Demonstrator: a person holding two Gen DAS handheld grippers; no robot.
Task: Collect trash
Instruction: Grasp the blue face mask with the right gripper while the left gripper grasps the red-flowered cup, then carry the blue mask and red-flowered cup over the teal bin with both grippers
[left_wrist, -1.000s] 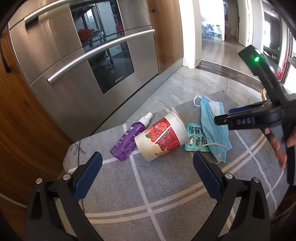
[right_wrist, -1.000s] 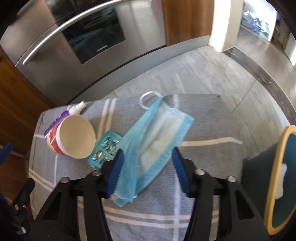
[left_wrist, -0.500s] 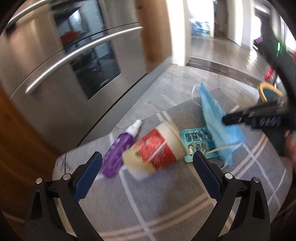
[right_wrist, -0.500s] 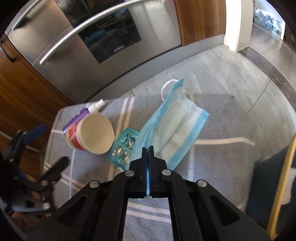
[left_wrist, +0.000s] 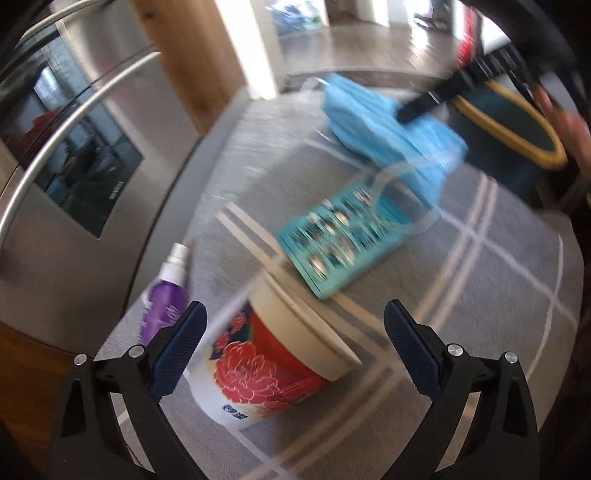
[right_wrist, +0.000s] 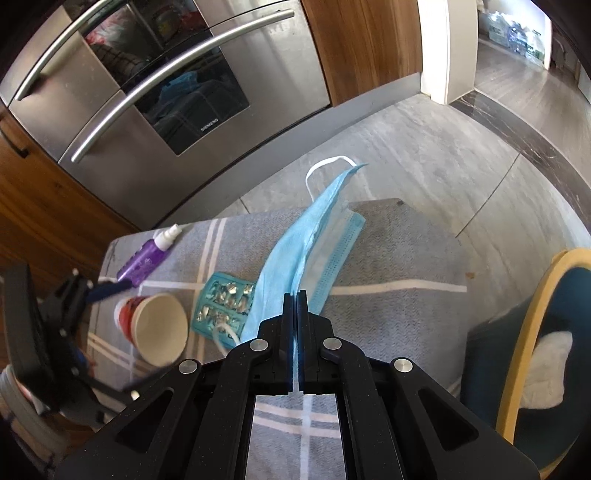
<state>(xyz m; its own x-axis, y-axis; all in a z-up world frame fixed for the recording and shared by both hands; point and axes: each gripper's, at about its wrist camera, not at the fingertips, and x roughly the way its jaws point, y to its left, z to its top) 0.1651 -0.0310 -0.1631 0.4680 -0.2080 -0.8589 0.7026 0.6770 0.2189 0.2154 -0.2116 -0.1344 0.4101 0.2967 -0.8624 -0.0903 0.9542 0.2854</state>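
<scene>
Right hand-held gripper (right_wrist: 294, 295): jaws fully together, pinching one end of the blue face mask (right_wrist: 314, 243). The mask stands up from the grey rug (right_wrist: 399, 258) and drapes away from the jaws, its far ear loop (right_wrist: 328, 166) reaching past the rug's far edge. The near loop (right_wrist: 221, 338) lies across the teal blister pack (right_wrist: 223, 304), which sits mid-rug beside the mask.

Left hand-held gripper (left_wrist: 293, 328): jaws wide apart, holding nothing, poised over the floral paper cup (left_wrist: 273, 354). The cup lies on its side towards the rug's left edge, mouth facing the blister pack. A purple spray bottle (right_wrist: 146, 258) lies just beyond it, near the far left corner, in front of the steel oven (right_wrist: 147, 92). The left view is motion-blurred, so pad-to-cup clearance cannot be judged.

Assessment: the mask is secured; the step in hand appears to be carrying it to the dark bin with a yellow rim (right_wrist: 535, 321) off the rug's right edge.

Recommendations:
- Lift high enough that the trailing loop clears the blister pack; a snagged loop could drag the pack along.
- Keep the jaws closed until the whole mask hangs over the bin opening, since the cloth is limp and a hanging end could catch on the rim.
- For the cup, close gently across the body below the rim; a thin paper wall would likely crush or roll under a hard or off-centre squeeze.
</scene>
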